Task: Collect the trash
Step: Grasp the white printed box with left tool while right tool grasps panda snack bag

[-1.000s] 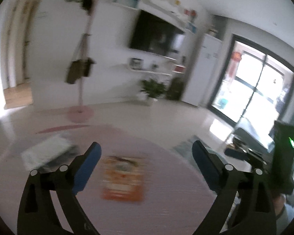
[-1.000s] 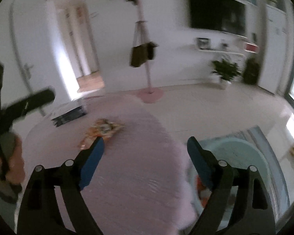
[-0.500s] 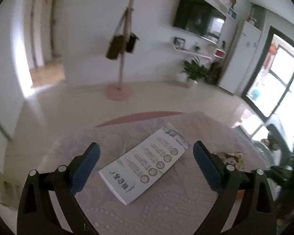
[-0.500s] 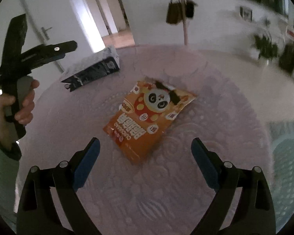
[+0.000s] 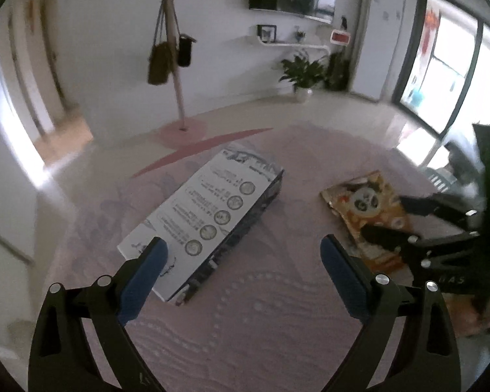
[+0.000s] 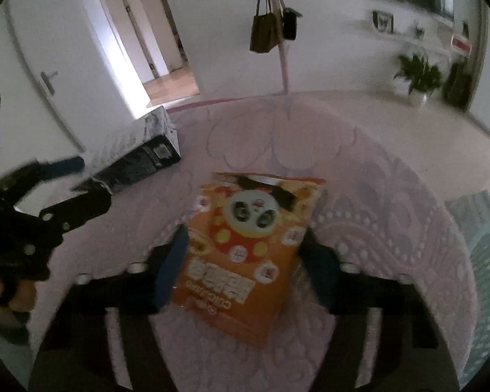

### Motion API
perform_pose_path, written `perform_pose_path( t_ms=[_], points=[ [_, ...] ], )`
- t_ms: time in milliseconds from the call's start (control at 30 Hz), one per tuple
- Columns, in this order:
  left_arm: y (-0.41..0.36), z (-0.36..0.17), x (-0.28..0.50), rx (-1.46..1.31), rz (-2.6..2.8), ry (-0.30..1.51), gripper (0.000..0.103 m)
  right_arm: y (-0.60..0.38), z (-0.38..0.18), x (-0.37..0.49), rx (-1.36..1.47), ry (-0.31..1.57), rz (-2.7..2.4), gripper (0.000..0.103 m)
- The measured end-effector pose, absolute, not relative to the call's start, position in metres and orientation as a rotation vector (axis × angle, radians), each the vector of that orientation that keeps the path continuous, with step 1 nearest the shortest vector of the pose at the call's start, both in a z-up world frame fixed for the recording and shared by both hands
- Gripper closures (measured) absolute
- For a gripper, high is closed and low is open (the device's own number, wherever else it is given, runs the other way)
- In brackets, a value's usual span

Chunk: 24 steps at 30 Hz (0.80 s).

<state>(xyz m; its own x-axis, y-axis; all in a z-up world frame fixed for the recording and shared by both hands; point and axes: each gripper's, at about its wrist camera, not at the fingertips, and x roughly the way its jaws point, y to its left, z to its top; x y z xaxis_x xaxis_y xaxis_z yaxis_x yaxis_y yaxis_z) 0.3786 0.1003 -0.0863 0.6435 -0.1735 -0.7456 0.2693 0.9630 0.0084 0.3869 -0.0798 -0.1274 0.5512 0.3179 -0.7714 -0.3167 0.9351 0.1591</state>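
An orange snack bag [image 6: 250,238] with a panda print lies flat on the pink table [image 6: 392,228]. My right gripper [image 6: 245,258] is open, its two blue-padded fingers on either side of the bag. The bag also shows in the left wrist view [image 5: 369,209], with the right gripper [image 5: 388,225] over it. A long white and black carton [image 5: 209,219] lies on the table left of the bag; it also shows in the right wrist view [image 6: 137,160]. My left gripper [image 5: 241,261] is open and empty, just in front of the carton's near end.
A coat stand with hanging bags [image 5: 170,55] stands on the floor beyond the table. A potted plant [image 5: 302,73] sits by the far wall. A pale blue basket [image 6: 486,281] is low at the table's right. A doorway [image 6: 160,58] opens at the back left.
My right gripper has come down over the snack bag, and its fingers now flank it. My left gripper has moved closer to the carton.
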Motion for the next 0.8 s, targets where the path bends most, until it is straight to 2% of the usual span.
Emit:
perform_pose_path(
  t_ms=[67,133,200,400,500,533,567,800],
  points=[
    [0.101,-0.083,0.381,0.147,-0.205,0.818,0.020,-0.075,-0.127,0.383,-0.056,0.896,0.355,0.064],
    [0.110,-0.073,0.384,0.108,-0.206,0.782,0.019,-0.072,-0.127,0.382,-0.073,0.887,0.358,0.083],
    [0.123,-0.067,0.390,0.085,-0.190,0.774,0.012,-0.073,-0.128,0.382,-0.065,0.891,0.377,0.095],
    [0.148,-0.099,0.424,0.006,-0.266,0.953,0.011,-0.083,-0.123,0.379,-0.010,0.853,0.412,0.098],
    [0.143,-0.107,0.422,0.033,-0.267,0.963,0.014,-0.091,-0.119,0.376,0.025,0.835,0.417,0.099],
    [0.138,-0.108,0.420,0.054,-0.256,0.961,0.018,-0.095,-0.117,0.376,0.043,0.825,0.422,0.100],
    [0.134,-0.109,0.417,0.063,-0.254,0.966,0.029,-0.099,-0.116,0.376,0.060,0.816,0.430,0.100],
    [0.120,-0.104,0.402,0.004,-0.196,0.925,0.045,-0.118,-0.102,0.356,0.152,0.728,0.460,0.101]
  ],
)
